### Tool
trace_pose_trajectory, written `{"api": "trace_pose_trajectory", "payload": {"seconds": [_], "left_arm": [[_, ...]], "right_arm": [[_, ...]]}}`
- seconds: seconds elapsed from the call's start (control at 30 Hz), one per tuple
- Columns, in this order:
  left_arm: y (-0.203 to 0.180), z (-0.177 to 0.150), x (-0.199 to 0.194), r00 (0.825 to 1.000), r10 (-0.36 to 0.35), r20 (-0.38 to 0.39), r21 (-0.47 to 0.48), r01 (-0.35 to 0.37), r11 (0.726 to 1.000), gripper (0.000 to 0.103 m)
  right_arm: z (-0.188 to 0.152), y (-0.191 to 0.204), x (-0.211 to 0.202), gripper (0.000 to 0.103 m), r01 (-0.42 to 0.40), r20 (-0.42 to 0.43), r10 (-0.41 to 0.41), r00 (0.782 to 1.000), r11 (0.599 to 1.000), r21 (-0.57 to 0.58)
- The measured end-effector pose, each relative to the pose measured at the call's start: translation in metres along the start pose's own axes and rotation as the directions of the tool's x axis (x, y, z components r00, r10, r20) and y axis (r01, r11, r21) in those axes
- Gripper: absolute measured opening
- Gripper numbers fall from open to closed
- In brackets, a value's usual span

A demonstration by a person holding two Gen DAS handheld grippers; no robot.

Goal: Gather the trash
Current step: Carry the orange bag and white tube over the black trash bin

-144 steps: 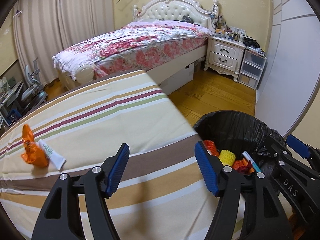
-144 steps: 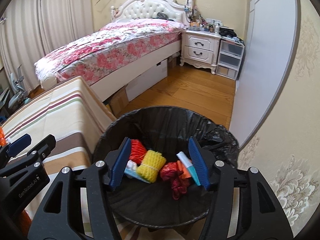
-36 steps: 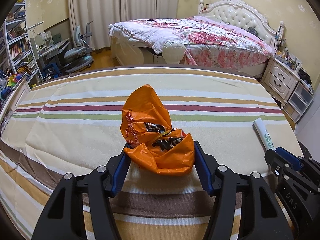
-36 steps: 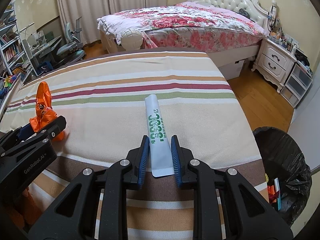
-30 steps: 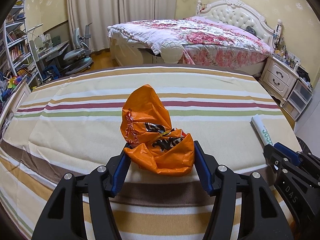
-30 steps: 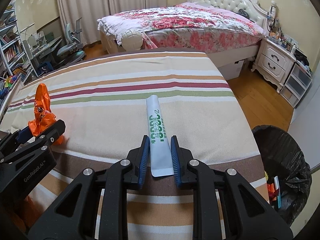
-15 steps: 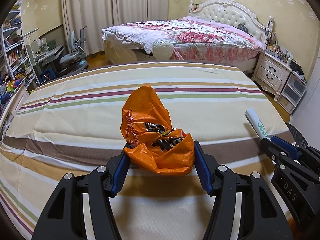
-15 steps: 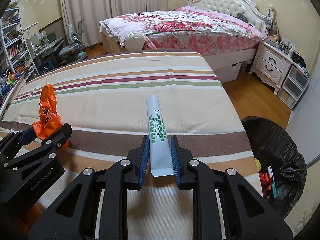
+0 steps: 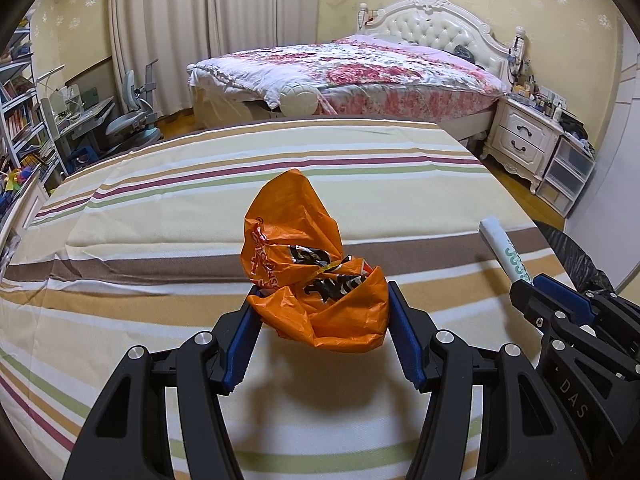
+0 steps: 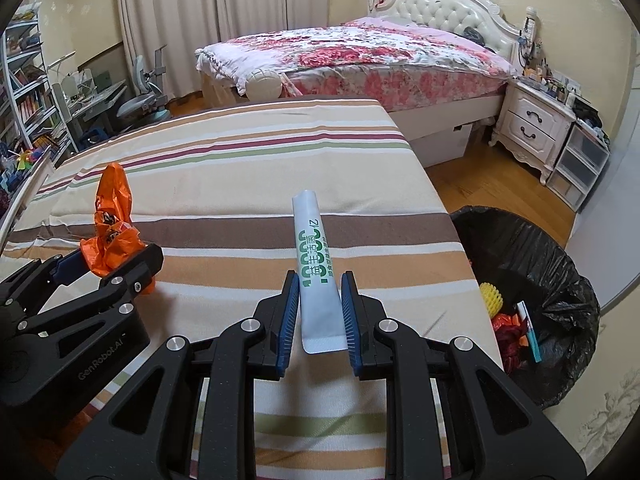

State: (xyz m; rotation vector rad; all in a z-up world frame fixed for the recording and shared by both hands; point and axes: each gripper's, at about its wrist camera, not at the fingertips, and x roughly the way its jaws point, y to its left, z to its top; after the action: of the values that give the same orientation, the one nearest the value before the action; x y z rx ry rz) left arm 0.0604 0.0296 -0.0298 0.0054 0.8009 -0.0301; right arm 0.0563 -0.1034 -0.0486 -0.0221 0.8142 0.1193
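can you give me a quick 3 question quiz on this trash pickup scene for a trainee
1. True or false: the left tongs are shut on the crumpled orange plastic bag.
2. Multiple choice: what do the right tongs hold? A) a yellow ridged ball B) a white tube with green print C) nothing
3. Fill in: the round bin lined with a black plastic bag stands on the ___ beside the striped table cloth.

Key:
1. True.
2. B, the white tube with green print, gripped near its flat crimped end.
3. Floor; it stands on the right tongs' side.
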Motion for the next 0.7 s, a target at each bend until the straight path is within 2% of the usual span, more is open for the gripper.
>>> {"api": "trace_pose_trajectory", "payload": {"seconds": [0.33,0.7], "left_arm": [[-0.034,-0.006,-0.013,0.998,-0.062,0.024,0.056,0.061,0.997,0.059],[-0.091,0.005,-0.015,0.989,-0.139,0.059,0.154,0.128,0.980,0.059]], "right_arm": [[-0.017,-0.036,-0.024,0.021,0.051,0.017,-0.052,0.998,0.997,0.058],[-0.019,-0.105,-0.040,0.021,0.188,0.055,-0.199,0.979,0.969,0.161]]}}
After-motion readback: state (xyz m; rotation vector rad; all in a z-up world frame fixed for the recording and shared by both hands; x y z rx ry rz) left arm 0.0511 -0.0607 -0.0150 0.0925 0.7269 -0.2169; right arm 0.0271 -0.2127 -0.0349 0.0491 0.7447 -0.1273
